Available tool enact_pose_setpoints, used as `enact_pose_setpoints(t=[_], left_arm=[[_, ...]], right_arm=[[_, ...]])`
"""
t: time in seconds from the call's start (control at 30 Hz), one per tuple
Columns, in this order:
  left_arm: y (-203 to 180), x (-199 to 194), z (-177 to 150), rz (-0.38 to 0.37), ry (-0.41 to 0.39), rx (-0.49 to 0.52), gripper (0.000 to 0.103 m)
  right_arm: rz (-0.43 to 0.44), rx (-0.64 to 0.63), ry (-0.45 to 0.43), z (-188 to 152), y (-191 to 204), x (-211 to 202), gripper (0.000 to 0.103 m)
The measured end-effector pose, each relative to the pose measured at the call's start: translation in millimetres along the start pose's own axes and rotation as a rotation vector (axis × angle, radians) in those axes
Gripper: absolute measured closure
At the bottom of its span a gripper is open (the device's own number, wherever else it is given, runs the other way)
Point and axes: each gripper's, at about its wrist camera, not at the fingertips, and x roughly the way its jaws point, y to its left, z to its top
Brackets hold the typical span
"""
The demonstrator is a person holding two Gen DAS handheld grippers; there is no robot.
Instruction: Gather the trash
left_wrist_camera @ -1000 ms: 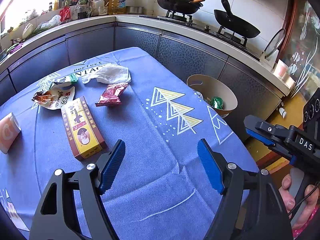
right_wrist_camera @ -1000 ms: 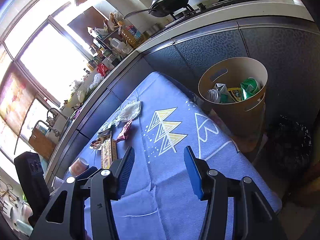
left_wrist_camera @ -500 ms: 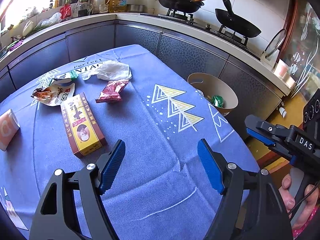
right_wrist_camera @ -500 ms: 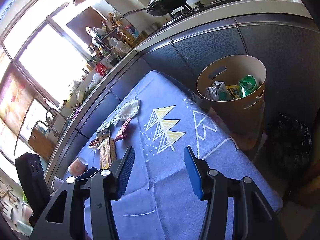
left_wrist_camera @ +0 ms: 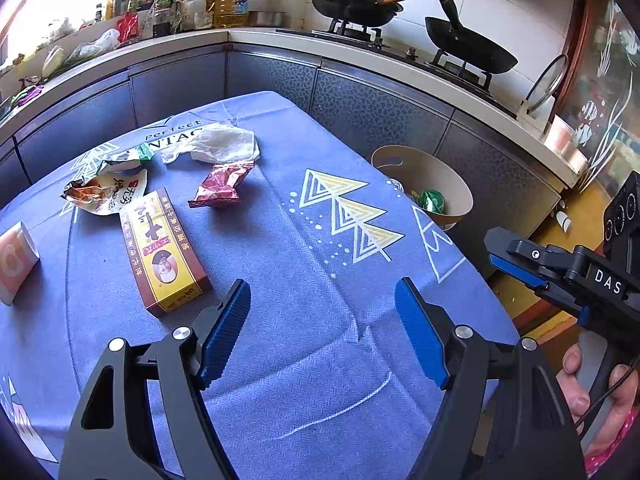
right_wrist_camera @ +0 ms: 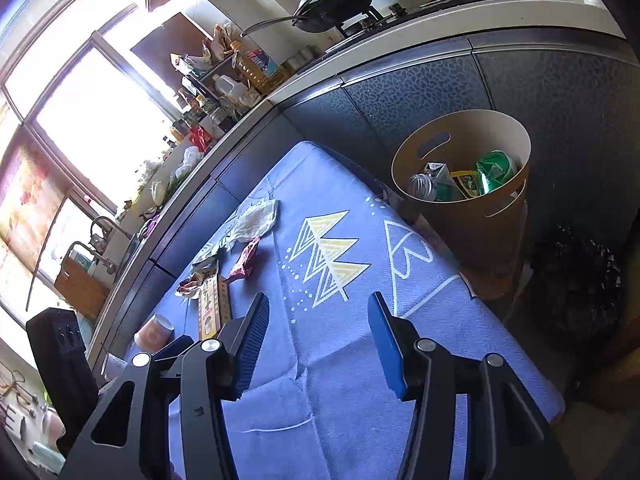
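Note:
Trash lies on the blue tablecloth [left_wrist_camera: 304, 272]: a yellow and brown box [left_wrist_camera: 163, 249], a red foil wrapper [left_wrist_camera: 220, 187], a crumpled white plastic bag [left_wrist_camera: 218, 145], a torn snack packet [left_wrist_camera: 106, 191] and a paper cup [left_wrist_camera: 15, 258] at the left edge. Beside the table's far right corner, a tan bin [right_wrist_camera: 472, 200] on the floor holds green packets and a bottle. My left gripper [left_wrist_camera: 322, 320] hovers open over the cloth, nothing between its fingers, just right of the box. My right gripper [right_wrist_camera: 318, 340] is also open and empty above the table's near part.
A dark kitchen counter [left_wrist_camera: 360, 92] wraps round behind the table, bearing two woks on a stove, oil bottles and jars. A black bag [right_wrist_camera: 576, 280] sits on the floor right of the bin. A person's hand [left_wrist_camera: 592, 384] grips the right tool's handle.

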Motion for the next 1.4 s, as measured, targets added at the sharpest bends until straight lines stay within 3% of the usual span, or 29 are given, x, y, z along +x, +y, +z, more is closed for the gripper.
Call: enact_pose_setpoints(t=[1.4], left_arm=[[18.0,-12.6,2.8,0.031,-0.033,-0.009,0.029]], right_arm=[[-0.013,-0.064,-0.023,8.8,21.7,2.7,0.047]])
